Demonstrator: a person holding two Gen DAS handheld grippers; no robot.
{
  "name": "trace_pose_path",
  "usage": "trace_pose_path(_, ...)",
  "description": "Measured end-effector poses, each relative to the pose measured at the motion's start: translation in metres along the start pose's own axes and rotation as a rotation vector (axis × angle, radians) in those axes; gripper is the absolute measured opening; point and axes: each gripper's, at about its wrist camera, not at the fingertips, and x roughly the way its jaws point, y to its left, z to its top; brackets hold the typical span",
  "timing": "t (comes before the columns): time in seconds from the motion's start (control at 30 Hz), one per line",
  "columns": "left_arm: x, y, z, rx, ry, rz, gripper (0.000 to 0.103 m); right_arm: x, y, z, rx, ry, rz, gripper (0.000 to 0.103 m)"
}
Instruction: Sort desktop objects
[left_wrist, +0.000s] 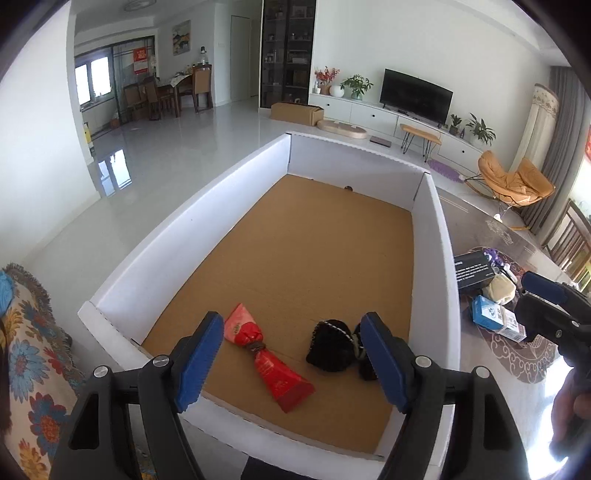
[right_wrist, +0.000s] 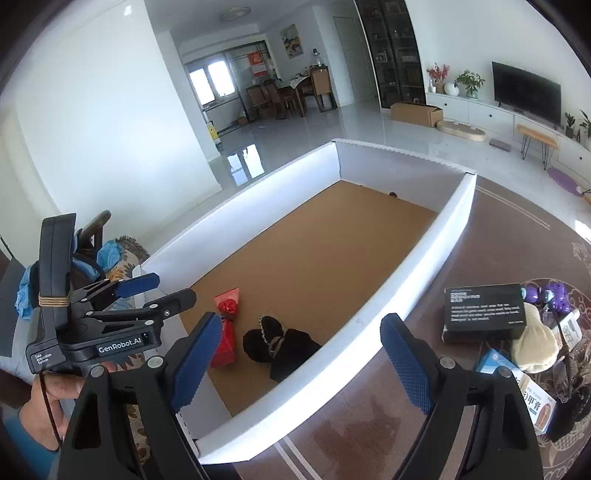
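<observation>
A large white-walled box (left_wrist: 236, 192) with a brown cardboard floor holds a red tied pouch (left_wrist: 264, 356) and a black tied pouch (left_wrist: 332, 345) near its front. My left gripper (left_wrist: 291, 360) is open and empty, hovering over them. The box (right_wrist: 424, 258), red pouch (right_wrist: 226, 325) and black pouch (right_wrist: 273, 345) also show in the right wrist view. My right gripper (right_wrist: 303, 363) is open and empty, above the box's right wall. A black box (right_wrist: 484, 312), a cream pouch (right_wrist: 535, 343), a blue-white carton (right_wrist: 517, 384) and purple items (right_wrist: 550, 295) lie on the table to the right.
The table has a brown patterned mat (right_wrist: 369, 424). A floral cloth (left_wrist: 33, 354) lies left of the box. The left gripper (right_wrist: 140, 295) shows at the left of the right wrist view; the right gripper (left_wrist: 554, 306) shows at the right of the left wrist view.
</observation>
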Motion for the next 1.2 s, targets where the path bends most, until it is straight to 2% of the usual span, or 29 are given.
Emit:
trace_pose_path(0.1,-0.021,-0.045,-0.006,0.055,-0.018,-0.136,0.076,-0.043,-0.036,-0.028,0.029,-0.065,-0.108,0.102)
trace_pose_path(0.17,-0.035,-0.088,-0.018,0.125,-0.014,-0.233,0.077,-0.065,-0.068,-0.055,0.048,-0.088,-0.227,0.103)
trace_pose_path(0.23,-0.038,-0.13,-0.032,0.198,-0.003,-0.31,0.08,-0.09,-0.099,-0.086,0.088,-0.069,-0.344,0.103)
trace_pose_path(0.3,-0.033,-0.171,-0.049,0.25,0.034,-0.372,0.088,-0.101,-0.136,-0.12,0.137,-0.003,-0.478,0.103)
trace_pose_path(0.33,-0.024,-0.188,-0.057,0.269,0.056,-0.386,0.088,-0.104,-0.155,-0.136,0.169,0.033,-0.534,0.103)
trace_pose_path(0.47,0.03,-0.248,-0.083,0.339,0.176,-0.338,0.088,-0.132,-0.218,-0.189,0.322,0.091,-0.623,0.103)
trace_pose_path(0.6,0.075,-0.269,-0.101,0.346,0.241,-0.289,0.088,-0.139,-0.242,-0.209,0.389,0.101,-0.654,0.103)
trace_pose_path(0.77,0.098,-0.277,-0.099,0.356,0.222,-0.256,0.088,-0.124,-0.246,-0.21,0.398,0.102,-0.667,0.103)
trace_pose_path(0.87,0.104,-0.288,-0.097,0.42,0.197,-0.207,0.091,-0.117,-0.25,-0.203,0.411,0.1,-0.679,0.103)
trace_pose_path(0.9,0.106,-0.289,-0.096,0.422,0.19,-0.205,0.099,-0.114,-0.253,-0.2,0.411,0.1,-0.679,0.103)
trace_pose_path(0.93,0.11,-0.289,-0.095,0.412,0.192,-0.207,0.103,-0.112,-0.255,-0.197,0.41,0.1,-0.678,0.103)
trace_pose_path(1.0,0.115,-0.287,-0.092,0.391,0.165,-0.212,0.103,-0.108,-0.256,-0.195,0.407,0.101,-0.677,0.103)
trace_pose_path(1.2,0.123,-0.287,-0.083,0.408,0.15,-0.234,0.103,-0.107,-0.256,-0.193,0.407,0.1,-0.678,0.103)
